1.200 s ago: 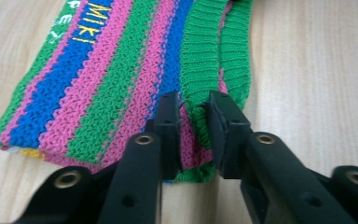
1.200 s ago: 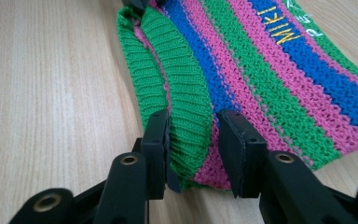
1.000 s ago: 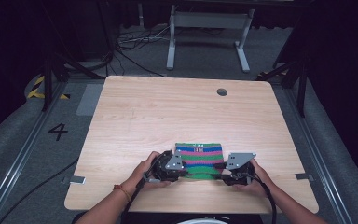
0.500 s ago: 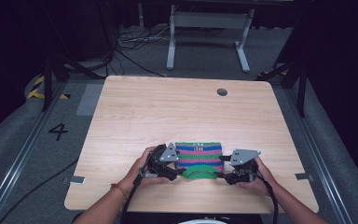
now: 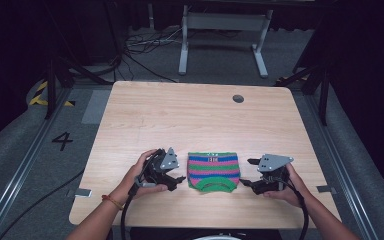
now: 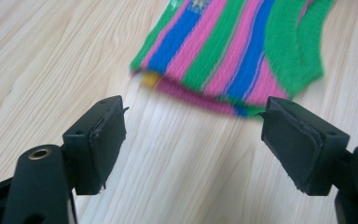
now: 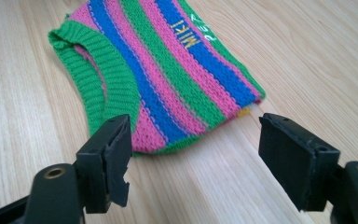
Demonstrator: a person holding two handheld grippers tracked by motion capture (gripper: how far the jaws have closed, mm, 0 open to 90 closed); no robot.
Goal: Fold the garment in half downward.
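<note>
Both tongs drawn back off the sweater (image 5: pixel 213 171), jaws just opened and empty, left tongs (image 5: pixel 171 181), right tongs (image 5: pixel 250 173), striped ribbed knit flat on pale woodgrain worktop (image 5: pixel 190 120) between them.

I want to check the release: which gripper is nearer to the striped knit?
Left, slightly. The left gripper sits almost against the striped knit's left edge; the right gripper is just off its right edge. Both have just opened, with nothing between the jaws.

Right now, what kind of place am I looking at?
Probably a lab or recording workspace: a bare wooden table on grey floor, loose cables behind it, a floor number marking alongside.
</note>
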